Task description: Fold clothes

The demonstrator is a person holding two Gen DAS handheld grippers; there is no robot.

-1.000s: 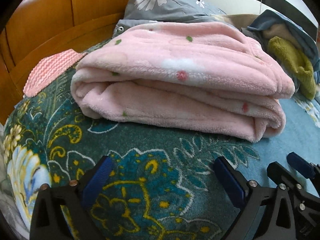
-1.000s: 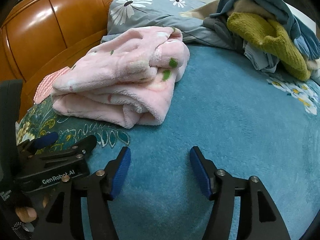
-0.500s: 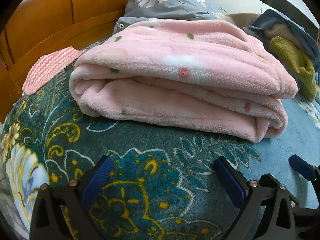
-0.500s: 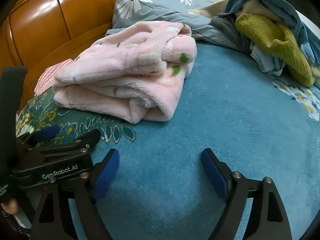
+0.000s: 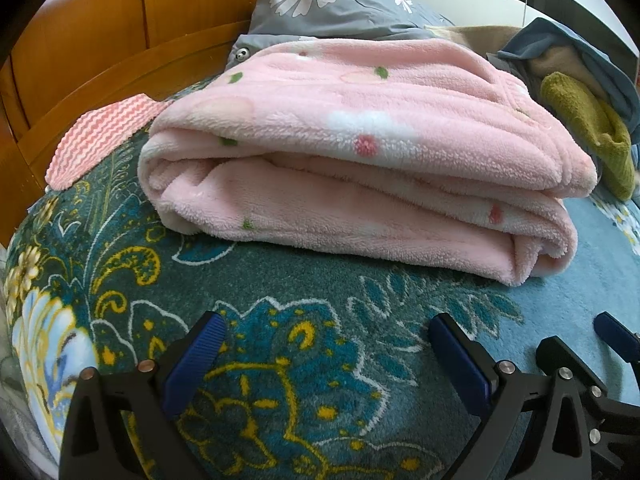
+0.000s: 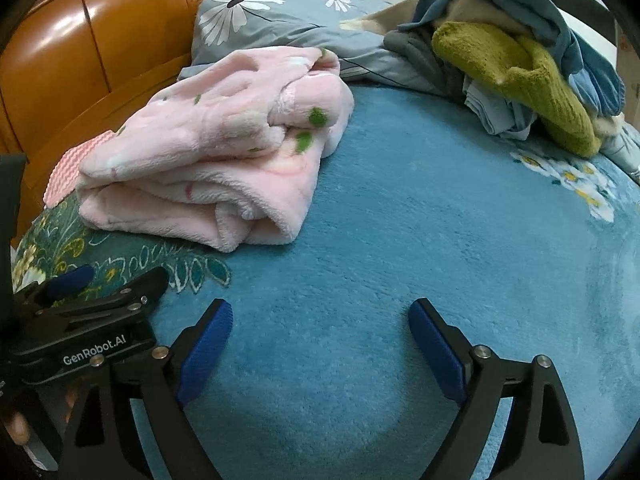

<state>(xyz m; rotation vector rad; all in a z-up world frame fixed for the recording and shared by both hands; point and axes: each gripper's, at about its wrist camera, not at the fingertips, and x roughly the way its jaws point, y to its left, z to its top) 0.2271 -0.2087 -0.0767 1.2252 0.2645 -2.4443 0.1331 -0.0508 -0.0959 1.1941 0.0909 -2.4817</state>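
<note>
A folded pink fleece garment (image 5: 360, 152) with small flower and leaf prints lies on the bed, just ahead of my left gripper (image 5: 324, 344), which is open and empty above the patterned blanket. In the right wrist view the same pink fold (image 6: 224, 160) lies to the upper left. My right gripper (image 6: 320, 336) is open and empty over plain blue blanket, with the left gripper's body (image 6: 80, 320) beside it on the left. A heap of unfolded clothes (image 6: 516, 60), olive green, blue and grey, sits at the back right.
A teal blanket (image 6: 440, 220) with a floral pattern covers the bed. A grey flowered pillow (image 6: 272, 20) lies behind the pink fold against the orange wooden headboard (image 6: 100, 40). A pink-and-white striped cloth (image 5: 100, 132) lies at the left by the headboard.
Both grippers have drawn slightly nearer to the pink fold. The right gripper's jaws have opened wider. The pink fold has not moved.
</note>
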